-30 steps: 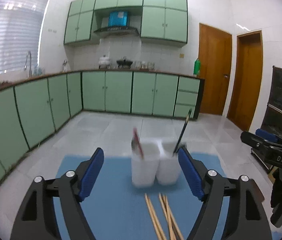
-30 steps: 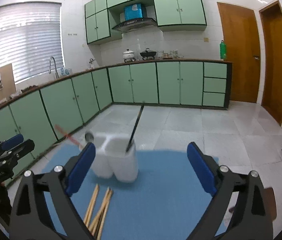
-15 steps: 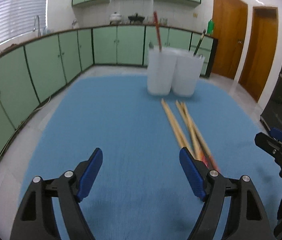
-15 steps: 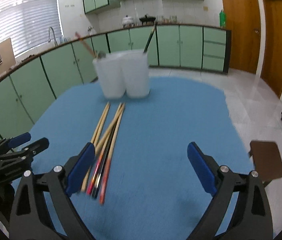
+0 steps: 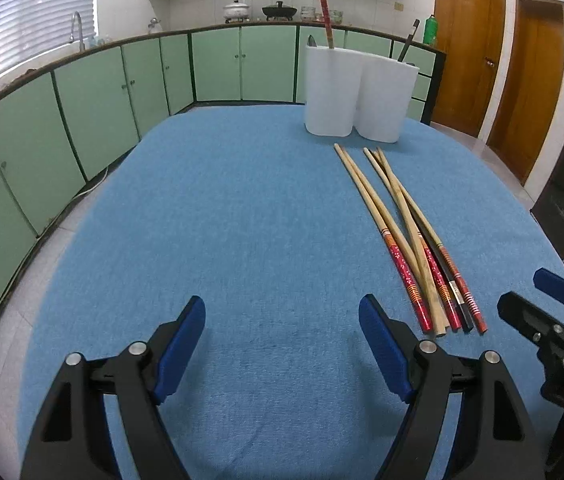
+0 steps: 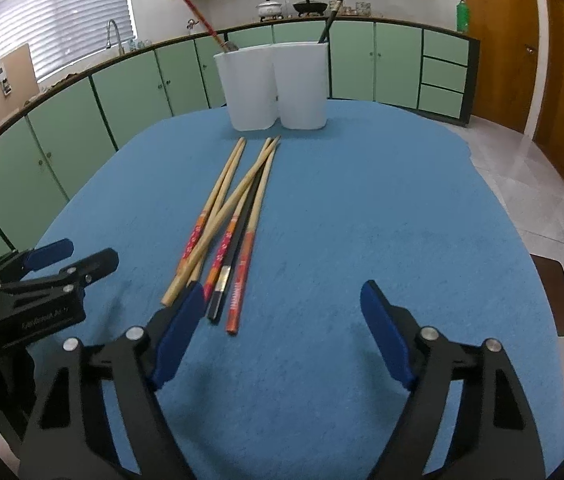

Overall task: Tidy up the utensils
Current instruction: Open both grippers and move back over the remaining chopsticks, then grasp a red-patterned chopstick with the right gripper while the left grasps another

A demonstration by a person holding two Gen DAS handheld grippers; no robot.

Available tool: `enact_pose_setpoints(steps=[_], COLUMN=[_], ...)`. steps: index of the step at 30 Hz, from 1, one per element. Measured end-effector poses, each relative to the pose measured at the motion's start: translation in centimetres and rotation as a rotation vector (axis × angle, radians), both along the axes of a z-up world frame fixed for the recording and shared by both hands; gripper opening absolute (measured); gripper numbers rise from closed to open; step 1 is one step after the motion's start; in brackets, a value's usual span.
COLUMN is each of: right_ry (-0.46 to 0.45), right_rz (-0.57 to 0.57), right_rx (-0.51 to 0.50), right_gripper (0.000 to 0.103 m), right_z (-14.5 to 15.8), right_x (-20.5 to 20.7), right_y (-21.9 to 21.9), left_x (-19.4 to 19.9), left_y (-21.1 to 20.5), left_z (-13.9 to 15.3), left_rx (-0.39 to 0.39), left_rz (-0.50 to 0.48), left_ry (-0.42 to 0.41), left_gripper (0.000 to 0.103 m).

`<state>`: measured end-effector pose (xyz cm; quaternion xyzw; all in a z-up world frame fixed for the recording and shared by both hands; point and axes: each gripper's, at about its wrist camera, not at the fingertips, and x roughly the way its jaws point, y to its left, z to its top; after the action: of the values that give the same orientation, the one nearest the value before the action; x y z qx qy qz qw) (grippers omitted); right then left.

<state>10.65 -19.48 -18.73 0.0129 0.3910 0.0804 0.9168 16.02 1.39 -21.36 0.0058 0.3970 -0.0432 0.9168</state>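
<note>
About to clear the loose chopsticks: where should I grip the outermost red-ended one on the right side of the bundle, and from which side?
Grip the red-ended chopstick at its near red end, coming from the bundle's bare right side. That end juts out past the others, beside open blue cloth, while farther up it crosses its neighbours. The open right hand-held gripper, jaws just narrowed, is nearest.

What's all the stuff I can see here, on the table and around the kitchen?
Loose chopsticks: about six, bamboo with red ends plus one black, lying crossed mid-cloth.
White holder: one, two joined cups, at the cloth's far edge.
Red chopstick: one, standing in the left cup.
Black chopstick: one, standing in the right cup.
Blue cloth: one, covering the table.
Green cabinets: many, along the walls.
Pots: two, white and black, on the far counter.
Green bottle: one, counter's end.
Wooden doors: two, right.
Left gripper: open, empty.
Right gripper: open, empty, jaws just narrowed.
</note>
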Motion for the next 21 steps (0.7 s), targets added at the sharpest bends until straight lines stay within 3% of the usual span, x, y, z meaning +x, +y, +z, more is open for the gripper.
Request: enact_pose_setpoints(steps=[11,21], right_ry=[0.093,0.091], right_rz=[0.032,0.005], right_rx=[-0.007,-0.030], right_gripper=[0.048,0.031], right_z=[-1.4,-1.4], right_x=[0.8,0.6], right_y=[0.6,0.1], left_x=[0.3,0.3], left_y=[-0.1,-0.3], left_z=[-0.3,-0.5], left_rx=[0.001,0.009], left_rz=[0.002,0.001], left_ry=[0.019,0.023], left_gripper=[0.078,0.078])
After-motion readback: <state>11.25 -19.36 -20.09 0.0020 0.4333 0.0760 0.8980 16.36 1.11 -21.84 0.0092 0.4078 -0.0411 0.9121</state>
